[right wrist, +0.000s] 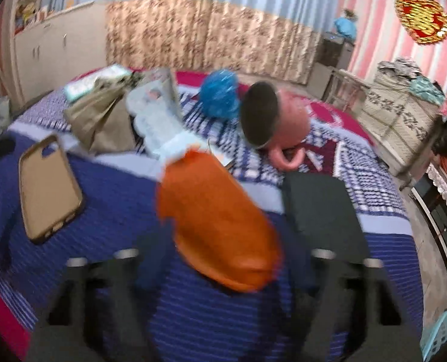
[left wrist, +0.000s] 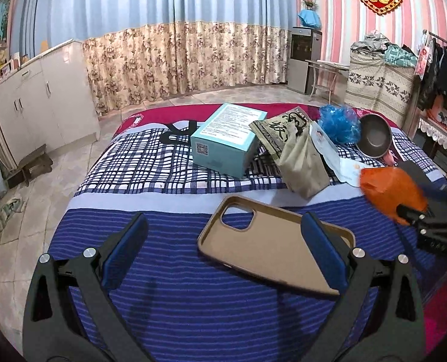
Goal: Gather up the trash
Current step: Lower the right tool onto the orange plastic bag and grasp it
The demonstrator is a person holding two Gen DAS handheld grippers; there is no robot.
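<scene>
A bed (left wrist: 175, 286) covered with a blue striped blanket is seen in a pink-striped room. A crumpled orange plastic bag (right wrist: 217, 226) is held between the fingers of the right tool (right wrist: 223, 267). The left tool (left wrist: 220, 256) is spread wide and empty, just above a flat tan phone case (left wrist: 265, 250).

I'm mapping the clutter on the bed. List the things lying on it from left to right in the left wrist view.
Black strap → teal box → tan cloth bag → blue mesh ball → dark bowl. The phone case and the orange bag sit nearer the camera and overlap this row, so they are left out.
</scene>
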